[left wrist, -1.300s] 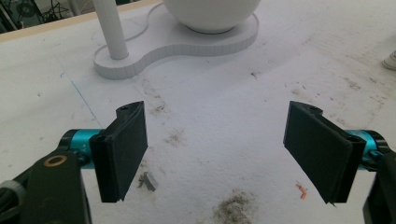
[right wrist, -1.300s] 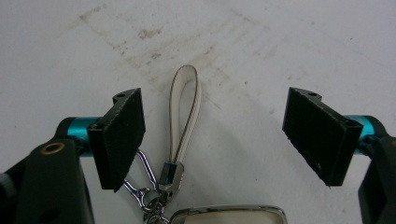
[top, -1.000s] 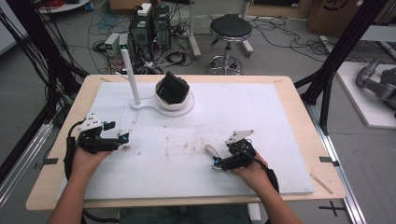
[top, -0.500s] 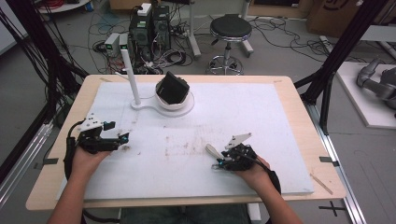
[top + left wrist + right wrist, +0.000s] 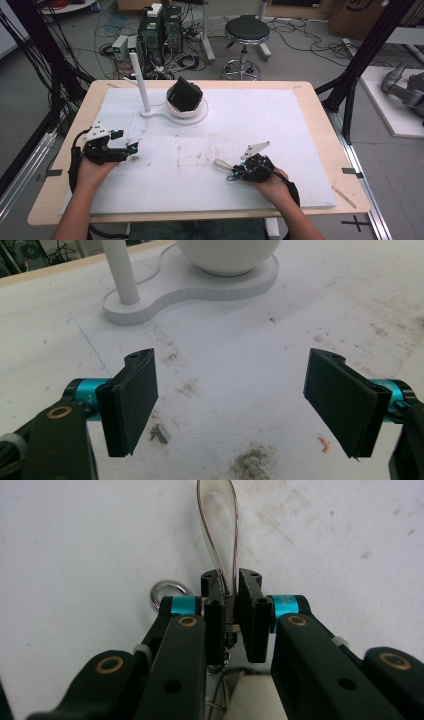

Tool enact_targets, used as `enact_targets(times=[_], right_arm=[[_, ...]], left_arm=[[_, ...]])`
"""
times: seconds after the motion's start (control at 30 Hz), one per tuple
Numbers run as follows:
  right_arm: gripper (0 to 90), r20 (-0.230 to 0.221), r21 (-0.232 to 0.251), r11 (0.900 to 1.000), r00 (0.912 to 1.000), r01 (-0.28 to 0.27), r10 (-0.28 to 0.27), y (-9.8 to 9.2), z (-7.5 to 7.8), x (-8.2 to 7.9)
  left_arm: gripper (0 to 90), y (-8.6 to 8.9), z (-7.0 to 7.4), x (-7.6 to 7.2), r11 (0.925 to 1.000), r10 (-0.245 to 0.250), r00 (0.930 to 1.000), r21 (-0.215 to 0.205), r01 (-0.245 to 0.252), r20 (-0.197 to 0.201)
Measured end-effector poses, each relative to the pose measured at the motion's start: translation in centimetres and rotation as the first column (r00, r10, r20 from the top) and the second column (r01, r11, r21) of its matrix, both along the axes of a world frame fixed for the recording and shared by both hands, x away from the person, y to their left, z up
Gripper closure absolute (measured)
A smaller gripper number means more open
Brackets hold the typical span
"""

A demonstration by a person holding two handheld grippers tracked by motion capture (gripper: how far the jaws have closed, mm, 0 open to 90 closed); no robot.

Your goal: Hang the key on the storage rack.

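The right gripper [image 5: 230, 600] has just been closing, and its fingers [image 5: 215, 615] now pinch a thin clear loop [image 5: 218, 525] between them. The loop looks like a strip of transparent plastic or wire-edged film; what it is exactly cannot be told. It runs straight out ahead of the fingers and lies on the white table [image 5: 75, 540]. A small metal ring [image 5: 167, 590] sits on the table just beside the left finger in the right gripper view. In the high view the right gripper [image 5: 235, 170] rests low on the table [image 5: 280, 125], with the loop [image 5: 222, 163] poking out from its tips toward the centre.

The left gripper [image 5: 230, 405] holds nothing: its fingers [image 5: 132, 400] stand wide apart, and bare, smudged table shows between them. Well ahead of these fingers stands a white stand [image 5: 200, 285] with an upright post [image 5: 120, 270] and a round bowl-like part [image 5: 227, 257]. In the high view the left gripper [image 5: 127, 150] lies near the table's left edge, well apart from the right one, and the stand [image 5: 172, 112] carries a black object [image 5: 184, 95].
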State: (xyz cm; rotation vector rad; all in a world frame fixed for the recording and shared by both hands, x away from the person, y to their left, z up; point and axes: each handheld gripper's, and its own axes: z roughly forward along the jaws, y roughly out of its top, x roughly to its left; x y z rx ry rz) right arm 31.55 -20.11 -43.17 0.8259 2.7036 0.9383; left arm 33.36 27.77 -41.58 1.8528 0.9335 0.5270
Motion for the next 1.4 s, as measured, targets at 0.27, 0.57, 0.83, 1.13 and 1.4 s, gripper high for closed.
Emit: enact_targets(times=[0.27, 0.57, 0.83, 1.13, 1.4], right_arm=[[82.9, 0.098, 0.139, 0.990, 0.9951, -0.018, 0.004, 0.4, 2.8, -0.3], [82.9, 0.222, 0.218, 0.976, 0.9740, -0.005, -0.045, 2.7, 7.1, 1.5], [82.9, 0.311, 0.235, 0.971, 0.9497, -0.041, -0.035, 6.2, 10.3, 3.9], [82.8, 0.341, 0.223, 0.973, 0.9399, -0.062, -0.018, 8.9, 11.9, 6.0], [82.8, 0.366, 0.208, 0.976, 0.9305, -0.066, -0.015, 10.9, 13.2, 7.5]], left_arm=[[21.7, 0.4, 0.0, -0.1, 1.0000, 0.007, 1.0000, -0.002, -0.006, 0.004], [21.7, 0.6, 0.2, -0.3, 0.9998, 0.021, 0.9998, -0.008, -0.021, 0.008], [21.7, 1.0, 0.2, -0.5, 0.9994, 0.033, 0.9994, -0.010, -0.033, 0.010], [21.7, 1.2, 0.2, -0.8, 0.9996, 0.027, 0.9996, -0.009, -0.027, 0.013], [21.7, 1.6, 0.0, -1.4, 0.9993, 0.038, 0.9992, -0.005, -0.038, 0.008]])
